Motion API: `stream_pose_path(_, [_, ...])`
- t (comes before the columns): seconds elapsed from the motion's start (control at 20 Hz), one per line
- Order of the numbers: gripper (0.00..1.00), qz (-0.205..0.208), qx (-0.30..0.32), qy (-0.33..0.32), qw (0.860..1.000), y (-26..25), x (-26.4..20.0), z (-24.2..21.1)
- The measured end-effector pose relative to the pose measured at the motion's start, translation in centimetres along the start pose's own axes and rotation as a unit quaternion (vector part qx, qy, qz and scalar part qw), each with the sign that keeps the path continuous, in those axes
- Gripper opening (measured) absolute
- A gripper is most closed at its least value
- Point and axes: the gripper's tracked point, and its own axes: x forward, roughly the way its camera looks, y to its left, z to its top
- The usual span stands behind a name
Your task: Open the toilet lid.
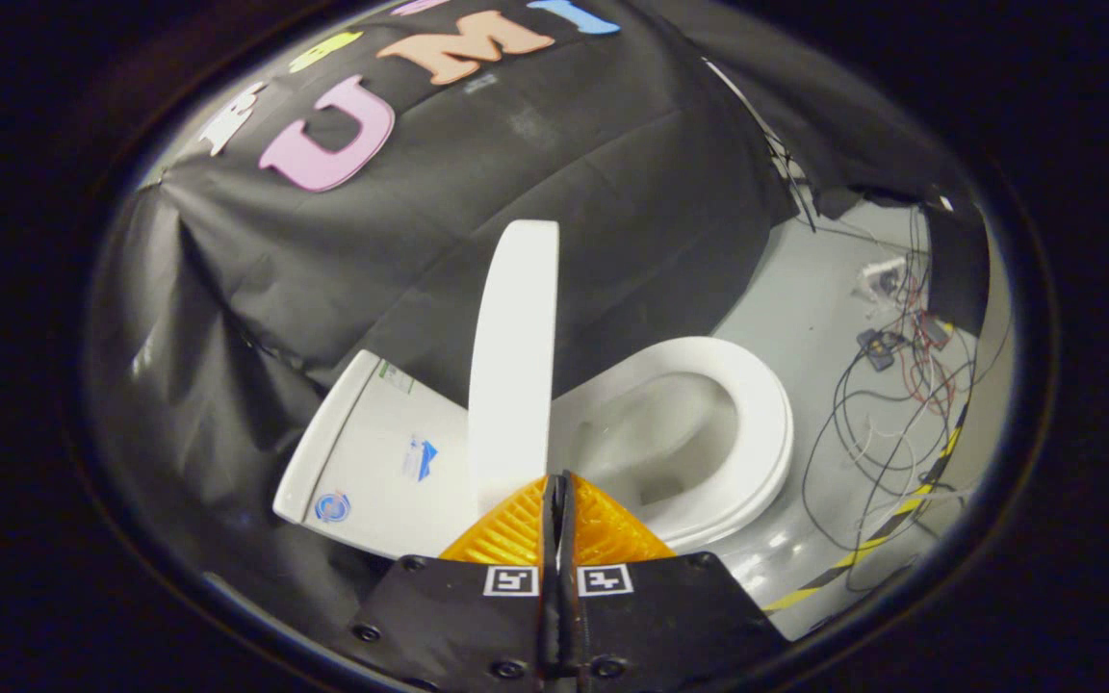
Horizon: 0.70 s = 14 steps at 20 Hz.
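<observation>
Glossy smooth white toilet lid (513, 356), seat (766, 423) and tank (372, 452); matt black cloth wall (535, 164).

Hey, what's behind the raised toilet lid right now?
Behind the raised lid hangs the black cloth wall, with the tank beside it. The lid covers its hinge. The tool, fingers shut with nothing between them, sits just below the lid's near edge.

My camera rides on the gripper (556, 481), looking forward along its closed-together fingers and tilted sideways, close above the toilet (709, 423), facing the booth wall (564, 192); floor cables (891, 385) lie far right.
</observation>
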Motion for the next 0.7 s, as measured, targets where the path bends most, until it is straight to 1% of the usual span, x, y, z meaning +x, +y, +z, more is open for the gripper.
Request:
stream_pose_path(0.1, [0.01, 0.014, 0.019, -0.007, 1.000, 1.2, 0.3, 0.0])
stream_pose_path(0.2, [0.01, 0.018, 0.019, -0.014, 1.000, 2.0, 0.1, 0.0])
stream_pose_path(0.25, [0.01, 0.016, 0.006, -0.013, 1.000, 2.3, 0.1, -0.1])
stream_pose_path(0.45, [0.00, 0.019, -0.016, -0.011, 1.000, 4.3, -0.2, 0.1])
stream_pose_path(0.6, [0.01, 0.008, -0.060, -0.013, 0.998, 5.6, -0.3, 0.3])
stream_pose_path(0.7, [0.01, 0.004, -0.065, -0.020, 0.998, 6.4, -0.4, 0.5])
